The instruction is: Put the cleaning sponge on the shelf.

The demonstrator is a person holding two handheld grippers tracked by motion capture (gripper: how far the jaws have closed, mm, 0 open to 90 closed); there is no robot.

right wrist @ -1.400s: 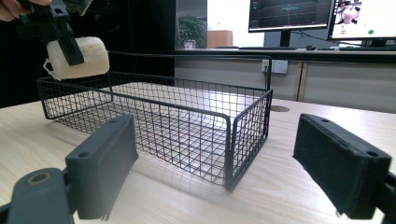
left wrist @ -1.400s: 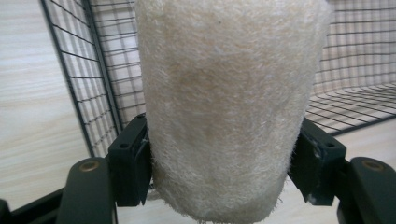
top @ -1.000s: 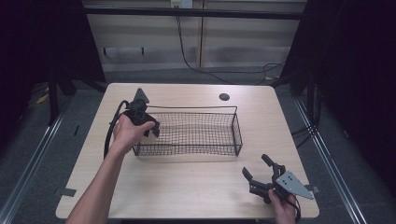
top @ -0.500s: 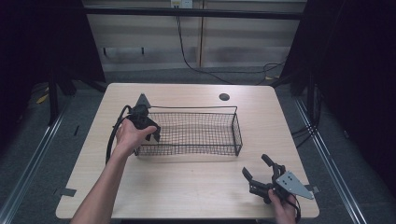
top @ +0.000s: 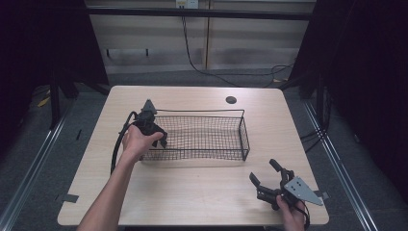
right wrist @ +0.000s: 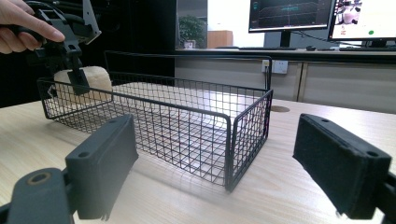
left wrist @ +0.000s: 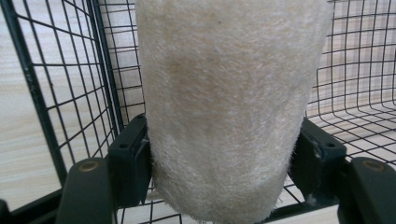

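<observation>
the left gripper (top: 153,131) is down inside the left end of the wire basket (top: 243,132). its two jaws squeeze a fuzzy cream roll (left wrist: 229,107) from both sides. the roll stands up between the pads, close to the basket's end wall and corner. the basket sits in the middle of the table (top: 192,197). the right gripper (top: 267,179) rests at the table's near right corner, well apart from the basket, with its jaws spread wide and nothing in them.

A light wooden table (top: 192,192) carries a black wire basket (top: 202,137) near its middle, with a small round dark hole (top: 231,100) toward the far edge.
</observation>
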